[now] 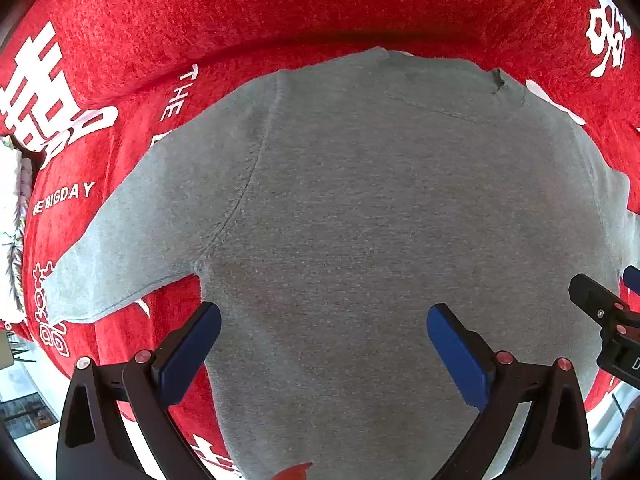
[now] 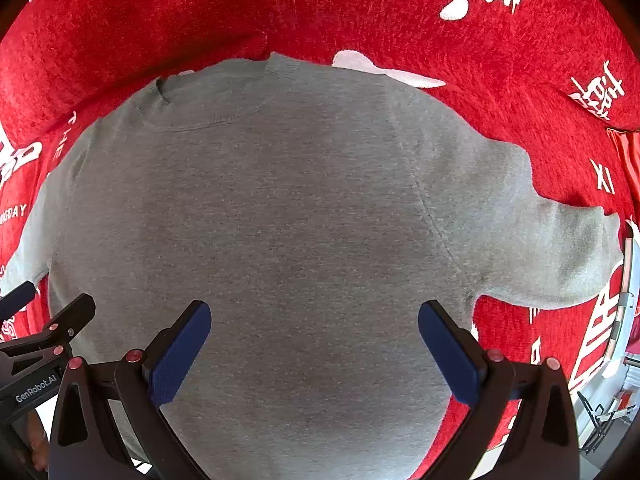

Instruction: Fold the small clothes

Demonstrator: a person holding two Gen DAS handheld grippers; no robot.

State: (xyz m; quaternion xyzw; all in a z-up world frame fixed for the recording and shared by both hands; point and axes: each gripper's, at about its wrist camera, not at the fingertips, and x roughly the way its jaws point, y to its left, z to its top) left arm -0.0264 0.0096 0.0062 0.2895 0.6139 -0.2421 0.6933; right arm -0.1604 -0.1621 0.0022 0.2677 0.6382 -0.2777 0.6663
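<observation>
Grey knit sweater [image 1: 360, 220] lies flat, sleeves spread, on fuzzy red cloth [image 1: 200, 12] printed with white characters; left gripper [image 1: 324, 354] and right gripper [image 2: 314, 350] hover above it, jaws wide apart, empty; hem cut off below.

surface: fuzzy red cover [image 1: 280, 4] with white lettering and big white characters, spread over the whole support
on it: one grey tee [image 1: 360, 220], lying flat, collar at the far side, hem near
sleeves: one out left, one out right, both flat on the red
</observation>
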